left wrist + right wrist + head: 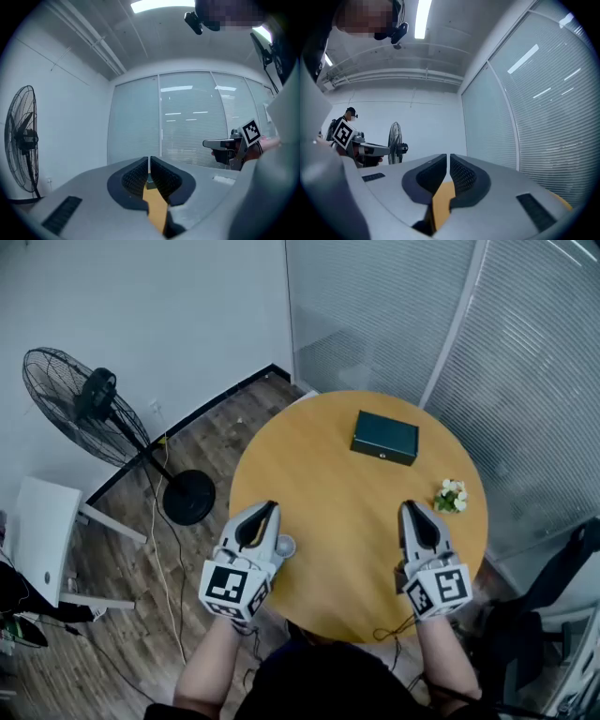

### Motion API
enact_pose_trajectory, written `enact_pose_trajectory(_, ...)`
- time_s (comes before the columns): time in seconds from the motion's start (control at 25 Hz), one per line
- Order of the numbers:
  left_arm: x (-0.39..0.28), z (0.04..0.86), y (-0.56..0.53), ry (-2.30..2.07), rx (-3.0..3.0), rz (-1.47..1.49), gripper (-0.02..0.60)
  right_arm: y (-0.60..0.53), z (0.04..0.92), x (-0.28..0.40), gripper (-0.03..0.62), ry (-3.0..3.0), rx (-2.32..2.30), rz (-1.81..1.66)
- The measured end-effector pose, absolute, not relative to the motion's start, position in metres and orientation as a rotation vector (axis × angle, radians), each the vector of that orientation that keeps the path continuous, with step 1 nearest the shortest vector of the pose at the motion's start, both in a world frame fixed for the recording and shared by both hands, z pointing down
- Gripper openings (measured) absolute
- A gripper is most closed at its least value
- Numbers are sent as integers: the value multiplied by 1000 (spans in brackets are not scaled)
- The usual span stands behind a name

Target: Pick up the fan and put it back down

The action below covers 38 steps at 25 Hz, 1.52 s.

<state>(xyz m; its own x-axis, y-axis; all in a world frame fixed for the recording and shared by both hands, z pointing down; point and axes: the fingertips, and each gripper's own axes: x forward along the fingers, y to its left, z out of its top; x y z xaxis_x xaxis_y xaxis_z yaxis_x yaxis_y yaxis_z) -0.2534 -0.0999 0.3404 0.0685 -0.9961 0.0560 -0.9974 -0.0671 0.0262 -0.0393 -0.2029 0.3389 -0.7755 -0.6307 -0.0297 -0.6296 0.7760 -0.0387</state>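
Note:
A black pedestal fan point(84, 404) stands on the wood floor at the left, its round base point(187, 496) close to the table's edge. It also shows in the left gripper view, fan point(21, 138) far left, and small in the right gripper view, fan point(396, 149). My left gripper point(269, 508) hovers over the table's left rim with its jaws together and nothing in them, left gripper point(149, 161). My right gripper point(409, 508) is held level over the table's right part, jaws closed and empty, right gripper point(448, 157). Both are well apart from the fan.
A round wooden table point(337, 512) carries a dark green box point(384, 437) and a small sprig of white flowers point(452, 495). A white stool point(42, 540) and loose cables lie left of me. Glass walls with blinds point(525, 352) close off the far right.

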Motion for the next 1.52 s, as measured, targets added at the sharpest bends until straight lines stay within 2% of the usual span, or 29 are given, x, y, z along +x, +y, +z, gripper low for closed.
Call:
enact_pose_trajectory(0.12, -249, 319, -100, -2125, 2276, -3, 14, -201, 318, -36, 7, 2885, -1026, -4)
enact_pose_trajectory(0.6, -239, 287, -102, -2161, 2338, -28, 5, -194, 284, -35, 5, 2864, -1000, 113)
enact_pose_trajectory(1.52, -240, 298, -110, -2152, 2320, -24, 5, -201, 289, -36, 5, 2871, -1000, 106)
